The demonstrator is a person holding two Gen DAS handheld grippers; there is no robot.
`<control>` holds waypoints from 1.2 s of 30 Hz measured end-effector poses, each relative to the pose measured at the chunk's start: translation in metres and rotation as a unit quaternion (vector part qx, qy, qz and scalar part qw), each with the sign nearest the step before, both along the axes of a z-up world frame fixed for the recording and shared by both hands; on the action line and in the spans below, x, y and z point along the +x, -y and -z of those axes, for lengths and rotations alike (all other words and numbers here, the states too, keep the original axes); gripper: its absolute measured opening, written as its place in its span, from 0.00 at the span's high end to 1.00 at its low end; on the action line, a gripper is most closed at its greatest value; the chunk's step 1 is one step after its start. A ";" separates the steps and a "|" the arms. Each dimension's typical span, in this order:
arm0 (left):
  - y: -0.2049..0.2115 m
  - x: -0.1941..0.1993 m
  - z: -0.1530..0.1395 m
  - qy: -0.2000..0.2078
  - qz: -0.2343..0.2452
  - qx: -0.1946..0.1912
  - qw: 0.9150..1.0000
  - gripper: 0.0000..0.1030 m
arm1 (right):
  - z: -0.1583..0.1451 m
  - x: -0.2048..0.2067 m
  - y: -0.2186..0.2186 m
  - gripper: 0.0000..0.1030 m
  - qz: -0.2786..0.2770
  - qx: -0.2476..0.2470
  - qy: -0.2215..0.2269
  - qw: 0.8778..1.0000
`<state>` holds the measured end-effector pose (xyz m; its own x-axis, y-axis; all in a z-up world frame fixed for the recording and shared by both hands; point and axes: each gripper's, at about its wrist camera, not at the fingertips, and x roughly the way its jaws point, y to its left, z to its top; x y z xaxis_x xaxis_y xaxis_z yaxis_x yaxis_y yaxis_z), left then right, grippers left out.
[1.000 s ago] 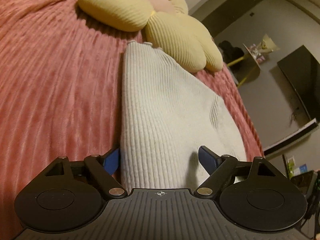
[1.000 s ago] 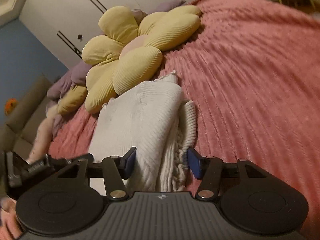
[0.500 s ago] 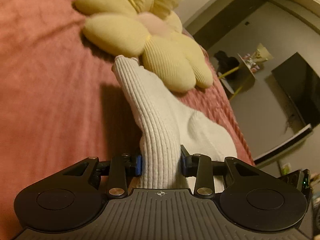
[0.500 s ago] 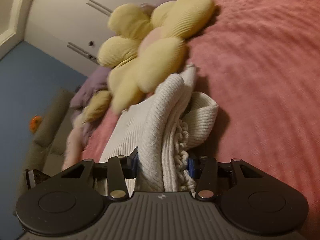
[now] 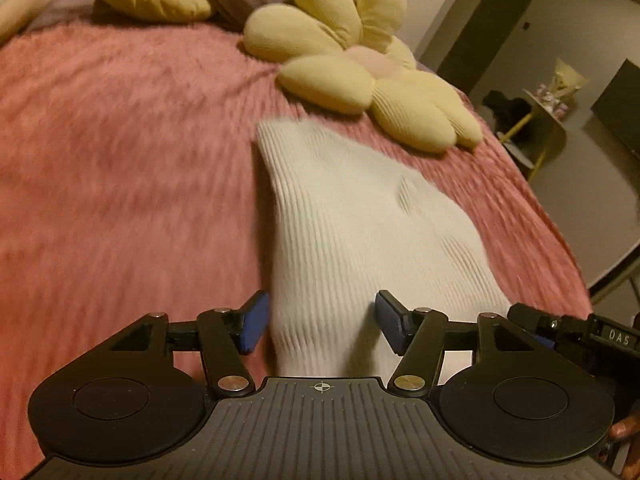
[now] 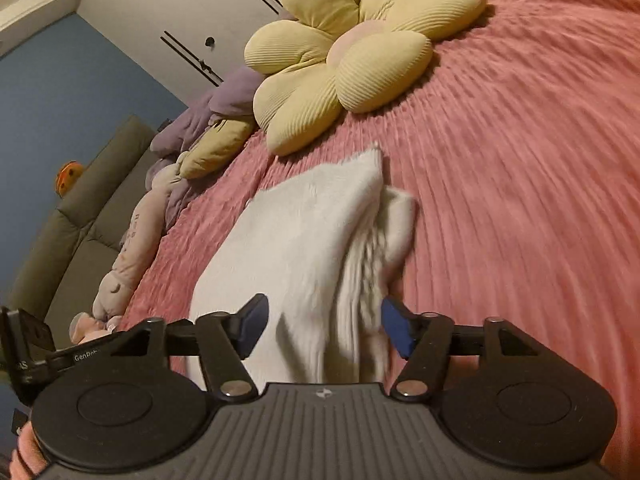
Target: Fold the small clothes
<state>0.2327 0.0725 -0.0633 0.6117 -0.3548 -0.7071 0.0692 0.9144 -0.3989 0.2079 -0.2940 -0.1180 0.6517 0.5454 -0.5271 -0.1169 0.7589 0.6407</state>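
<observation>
I have both tongs released, their jaws just opened off the white knit garment [image 5: 360, 232], which lies folded on the pink bedspread [image 5: 120, 160] beside the yellow flower cushion [image 5: 360, 64]. Left tongs [image 5: 322, 326] and right tongs [image 6: 324, 330] each straddle its near edge.

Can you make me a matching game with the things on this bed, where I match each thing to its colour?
Things:
1. flower cushion
2. knitted garment
3. bed cover
4. gripper pads

Colours:
A. pink
B. blue
C. yellow with a pale pink middle
D. white

Right pairs: 1-C, 2-D, 3-A, 4-B
</observation>
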 end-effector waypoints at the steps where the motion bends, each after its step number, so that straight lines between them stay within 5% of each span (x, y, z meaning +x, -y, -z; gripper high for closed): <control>1: 0.001 -0.005 0.006 -0.010 -0.004 -0.013 1.000 0.37 | 0.003 -0.010 0.000 0.38 0.002 0.005 -0.009 1.000; 7: 0.002 -0.015 0.018 -0.036 -0.028 -0.054 0.998 0.41 | 0.022 -0.030 -0.010 0.42 0.004 0.066 -0.055 0.996; 9: 0.000 -0.015 0.017 -0.042 -0.037 -0.045 0.997 0.49 | 0.021 -0.030 -0.013 0.57 0.010 0.061 -0.050 0.997; 11: -0.004 -0.017 0.014 -0.043 -0.044 -0.043 0.997 0.56 | 0.018 -0.029 -0.018 0.83 0.025 0.036 -0.053 0.998; 14: -0.010 -0.023 0.007 -0.029 -0.054 -0.032 0.998 0.56 | 0.009 -0.035 -0.021 0.85 0.023 0.053 -0.035 0.998; 17: -0.013 -0.026 0.004 -0.037 -0.075 0.021 0.996 0.56 | 0.005 -0.039 -0.021 0.85 0.023 0.061 -0.021 0.998; 21: -0.016 -0.032 -0.006 -0.022 -0.082 0.047 0.995 0.49 | 0.015 -0.038 -0.020 0.76 0.060 -0.060 -0.060 0.995; 26: 0.002 -0.021 -0.022 0.026 -0.071 0.098 0.992 0.38 | -0.025 -0.049 -0.030 0.63 0.119 -0.169 0.043 0.978; 29: 0.019 -0.002 -0.022 0.030 -0.056 0.076 0.995 0.16 | -0.039 -0.036 -0.062 0.59 0.069 -0.209 0.086 0.972; 33: 0.035 0.016 0.001 0.000 -0.046 0.132 0.990 0.20 | -0.032 -0.020 -0.109 0.67 0.003 -0.281 0.135 0.950; 36: 0.025 0.015 0.018 -0.009 -0.048 0.111 0.993 0.19 | -0.007 -0.010 -0.120 0.68 -0.016 -0.330 0.109 0.937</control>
